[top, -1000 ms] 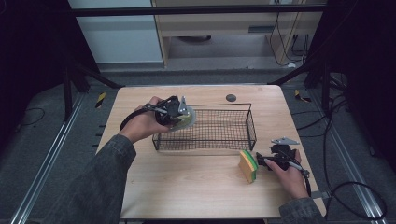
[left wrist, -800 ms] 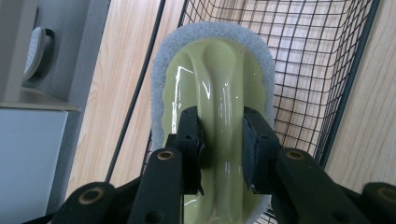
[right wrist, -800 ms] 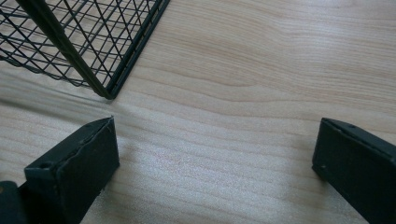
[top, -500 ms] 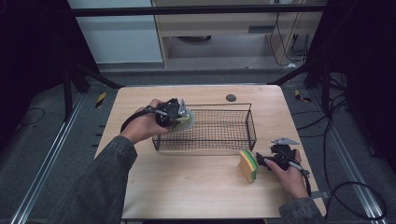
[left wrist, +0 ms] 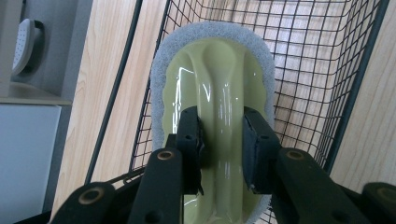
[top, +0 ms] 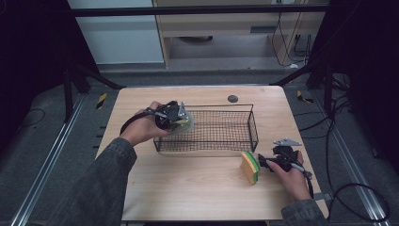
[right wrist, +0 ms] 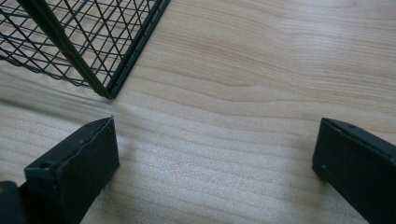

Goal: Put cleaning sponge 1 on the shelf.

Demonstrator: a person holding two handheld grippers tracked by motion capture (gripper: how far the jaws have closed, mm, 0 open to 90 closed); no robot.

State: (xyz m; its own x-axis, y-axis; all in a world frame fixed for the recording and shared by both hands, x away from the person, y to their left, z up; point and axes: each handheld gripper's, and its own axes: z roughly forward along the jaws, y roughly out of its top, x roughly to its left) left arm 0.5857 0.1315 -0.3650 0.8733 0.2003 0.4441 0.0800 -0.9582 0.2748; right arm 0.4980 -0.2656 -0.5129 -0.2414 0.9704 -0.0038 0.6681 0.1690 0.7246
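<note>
Pale yellow-green glossy scrubber [left wrist: 219, 107] with raised central handle and grey-white fuzzy pad rim, clamped by the handle in the left gripper [left wrist: 220, 140] over the wire basket's [top: 235, 141] left end; right gripper [right wrist: 215, 154] spread wide over bare table [right wrist: 261, 70].

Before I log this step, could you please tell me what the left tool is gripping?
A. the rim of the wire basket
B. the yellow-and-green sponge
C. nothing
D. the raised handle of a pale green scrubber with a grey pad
D: in the left gripper view the left tool clamps the scrubber by its central ridge, over the wire basket.
</note>
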